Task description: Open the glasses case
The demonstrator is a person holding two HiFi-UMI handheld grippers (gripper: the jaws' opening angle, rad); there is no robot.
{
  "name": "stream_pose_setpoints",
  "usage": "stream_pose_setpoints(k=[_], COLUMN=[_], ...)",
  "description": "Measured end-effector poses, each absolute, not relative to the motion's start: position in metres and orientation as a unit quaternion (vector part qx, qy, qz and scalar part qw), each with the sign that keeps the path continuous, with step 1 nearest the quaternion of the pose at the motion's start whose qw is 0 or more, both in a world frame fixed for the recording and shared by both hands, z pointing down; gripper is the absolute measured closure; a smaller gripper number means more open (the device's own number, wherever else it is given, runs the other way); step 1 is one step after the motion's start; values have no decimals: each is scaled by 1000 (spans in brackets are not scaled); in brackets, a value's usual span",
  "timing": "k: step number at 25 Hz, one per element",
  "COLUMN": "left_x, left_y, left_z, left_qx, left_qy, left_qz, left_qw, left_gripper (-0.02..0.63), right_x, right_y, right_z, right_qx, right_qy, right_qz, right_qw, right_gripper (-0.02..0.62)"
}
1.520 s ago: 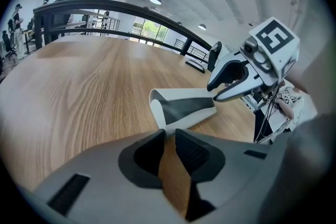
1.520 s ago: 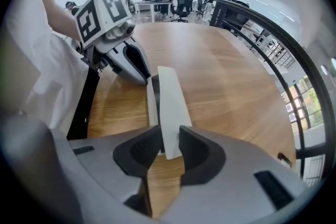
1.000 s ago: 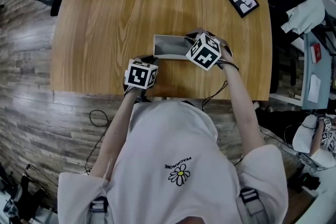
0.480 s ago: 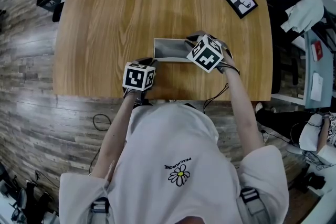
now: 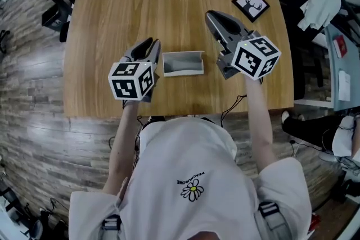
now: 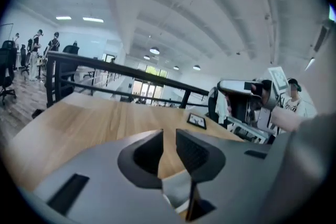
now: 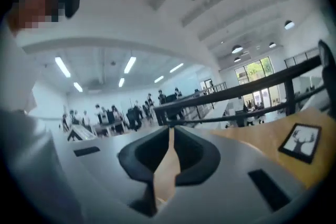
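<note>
**Both grippers clear of the open case**

The left gripper (image 5: 148, 45) hangs above the table (image 5: 101, 19), just left of the glasses case (image 5: 183, 63). Its jaws stand a narrow slit apart with nothing between them. The grey case lies open between the two grippers, and neither touches it. To its right, the right gripper (image 5: 212, 15) has just been closing; its jaws now meet, empty. A framed deer picture (image 5: 251, 4) lies far right.
</note>
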State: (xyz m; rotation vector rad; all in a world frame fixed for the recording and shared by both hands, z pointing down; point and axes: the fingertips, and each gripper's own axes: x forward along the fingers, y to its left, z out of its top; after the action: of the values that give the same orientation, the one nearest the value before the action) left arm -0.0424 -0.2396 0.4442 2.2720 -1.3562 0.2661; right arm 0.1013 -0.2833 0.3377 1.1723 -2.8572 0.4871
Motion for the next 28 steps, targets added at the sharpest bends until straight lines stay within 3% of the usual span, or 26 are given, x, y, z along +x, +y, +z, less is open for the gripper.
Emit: stream_pose_setpoints(k=[3,6,13,20,28], left_x=[-42,-42,-26,-9,-3], left_y=[-254,-256,-246,-223,-220], left_z=[383,328,259,261,265], left_qx=[842,844,822,826,827], left_qy=[-508,-527,-569,-561,-561], left_qz=[55,26,-13,-32,-26], left_qw=[174,97,-35,-42,-38], left_gripper=[546,585,591,591,591], right_x=[113,124,134,125,125], right_y=[-275,-264,-239,-211,-202], right_z=[288,262,242,237,255], right_qx=[370,407,511,533,543], right_qy=[-907,-892,-855,-840,-836], right_qz=[165,126,1,-87,-78], right_qw=[-116,-152,-90,-46,-22], right_gripper=[579,588,589,589,589])
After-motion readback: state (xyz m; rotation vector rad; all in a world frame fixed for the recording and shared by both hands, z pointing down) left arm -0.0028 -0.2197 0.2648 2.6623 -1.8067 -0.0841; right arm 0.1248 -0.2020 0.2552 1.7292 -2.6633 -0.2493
